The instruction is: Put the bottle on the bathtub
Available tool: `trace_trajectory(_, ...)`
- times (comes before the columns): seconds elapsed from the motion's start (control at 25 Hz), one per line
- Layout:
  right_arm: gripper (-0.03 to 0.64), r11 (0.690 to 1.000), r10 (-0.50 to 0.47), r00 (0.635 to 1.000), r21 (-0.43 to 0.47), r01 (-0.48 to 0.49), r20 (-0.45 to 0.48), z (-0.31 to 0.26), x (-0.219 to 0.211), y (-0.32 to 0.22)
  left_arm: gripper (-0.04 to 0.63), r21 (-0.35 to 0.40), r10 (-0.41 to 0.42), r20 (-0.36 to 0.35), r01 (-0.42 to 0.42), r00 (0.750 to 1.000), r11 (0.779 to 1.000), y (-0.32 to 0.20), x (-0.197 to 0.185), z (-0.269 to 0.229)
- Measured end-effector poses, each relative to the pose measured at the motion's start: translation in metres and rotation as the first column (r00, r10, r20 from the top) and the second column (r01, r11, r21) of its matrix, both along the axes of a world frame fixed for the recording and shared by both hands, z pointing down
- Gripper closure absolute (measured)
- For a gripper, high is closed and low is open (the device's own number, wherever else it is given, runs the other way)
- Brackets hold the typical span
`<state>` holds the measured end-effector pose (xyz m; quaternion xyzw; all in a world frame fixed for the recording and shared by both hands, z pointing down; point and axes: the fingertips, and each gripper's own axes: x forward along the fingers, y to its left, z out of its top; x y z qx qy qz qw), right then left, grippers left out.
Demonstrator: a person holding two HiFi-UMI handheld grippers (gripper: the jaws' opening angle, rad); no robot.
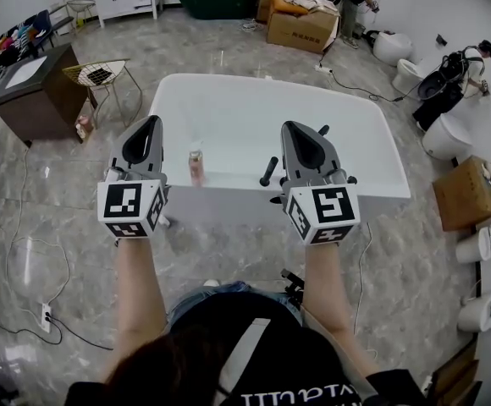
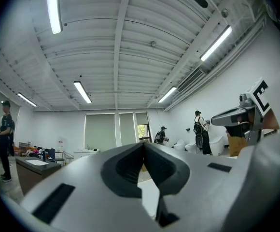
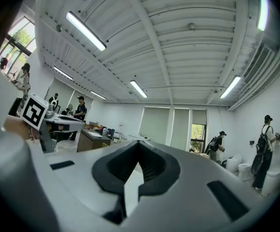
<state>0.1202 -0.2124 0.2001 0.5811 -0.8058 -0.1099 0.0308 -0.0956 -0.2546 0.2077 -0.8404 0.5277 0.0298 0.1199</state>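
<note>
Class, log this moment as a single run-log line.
left hand-held gripper: shut, empty | right hand-held gripper: shut, empty | small pinkish bottle: upright at near rim of white bathtub, not held

Grey left gripper and right gripper carry black-and-white marker cubes; black printed shirt, seemingly jeans.

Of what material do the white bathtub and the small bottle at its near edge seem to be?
Bathtub: probably acrylic or glazed ceramic, judging by its smooth, seamless, uniform white surface. Bottle: perhaps clear plastic with a pinkish tint; it is too small to be sure.
</note>
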Motion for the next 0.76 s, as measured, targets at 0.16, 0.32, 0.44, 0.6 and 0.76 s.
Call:
trace_trajectory(0.16, 0.601, 1.0, 0.001, 1.0, 0.002, -0.001, -0.005, -0.0018, 0.0023, 0.0004, 0.584, -0.004, -0.003, -0.008, 0.003, 1.0, 1.0, -0.0003, -0.0014, -0.001)
trace_trajectory(0.32, 0.601, 1.0, 0.004, 1.0, -0.001, -0.004, -0.01, 0.0011, 0.0019, 0.0007, 0.584, 0.016, -0.003, -0.007, 0.003, 1.0, 1.0, 0.0026, -0.0021, -0.0031)
trace_trajectory(0.44, 0.601, 1.0, 0.006, 1.0, -0.005, -0.006, -0.006, 0.0028, 0.0025, -0.0004, 0.584, 0.034, -0.007, 0.001, 0.007, 1.0, 0.999, 0.004, -0.0025, -0.0057)
trace_trajectory(0.6, 0.601, 1.0, 0.015, 1.0, -0.002, -0.015, -0.005, 0.0012, 0.0056, -0.0019, 0.584, 0.047, -0.004, 0.016, 0.003, 1.0, 0.999, 0.0043, 0.0008, -0.0085)
trace_trajectory(0.76, 0.601, 1.0, 0.015, 1.0, 0.001, -0.015, -0.007, 0.0013, 0.0049, -0.005, 0.584, 0.051, -0.003, 0.017, 0.002, 1.0, 0.999, 0.0032, 0.0028, -0.0088)
